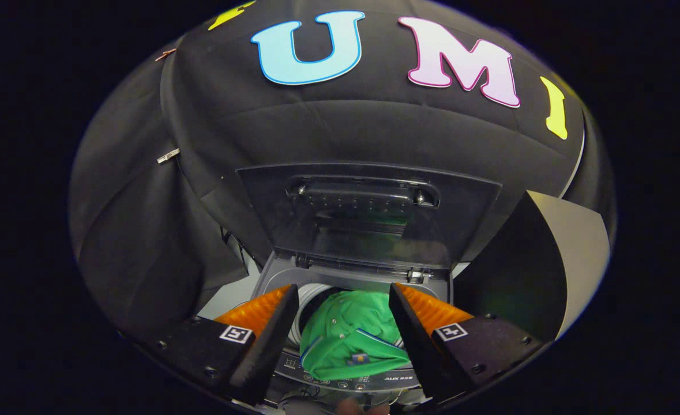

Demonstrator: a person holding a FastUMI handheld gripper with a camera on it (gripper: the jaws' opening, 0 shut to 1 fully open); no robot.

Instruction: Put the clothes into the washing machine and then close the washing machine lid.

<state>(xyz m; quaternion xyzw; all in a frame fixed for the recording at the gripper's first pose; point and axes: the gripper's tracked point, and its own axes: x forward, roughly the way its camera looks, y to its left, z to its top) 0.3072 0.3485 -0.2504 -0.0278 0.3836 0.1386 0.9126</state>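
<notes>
Item one, at my left: the left orange ribbed finger [257, 311] of my claw [342, 308], mounted on a black block with a small square marker, reaching forward over the front edge of the machine.

Item two, centre: the grey top-loading washing machine [270, 276]. I see its round drum opening between my fingers, with a pale ring of the drum rim showing on the left side of the opening. Its dark, translucent hinged lid [368, 213] stands raised and upright behind the opening, leaning back against the black cloth wall, with a recessed handle near its upper edge.

Item three, centre, between my two fingers and just ahead of them: the green garment with white and blue trim [351, 340]. It lies bunched in the mouth of the drum, its lower part draped forward over the machine's control strip [351, 380] of small round buttons. Neither finger touches it as far as I can see.

Item four, right of centre: the right orange ribbed finger [429, 308], likewise on a black marked block. The two fingers stand wide apart, gripping nothing.

Item five, far right: a dark panel with a pale face [576, 253], standing beside the machine.
</notes>
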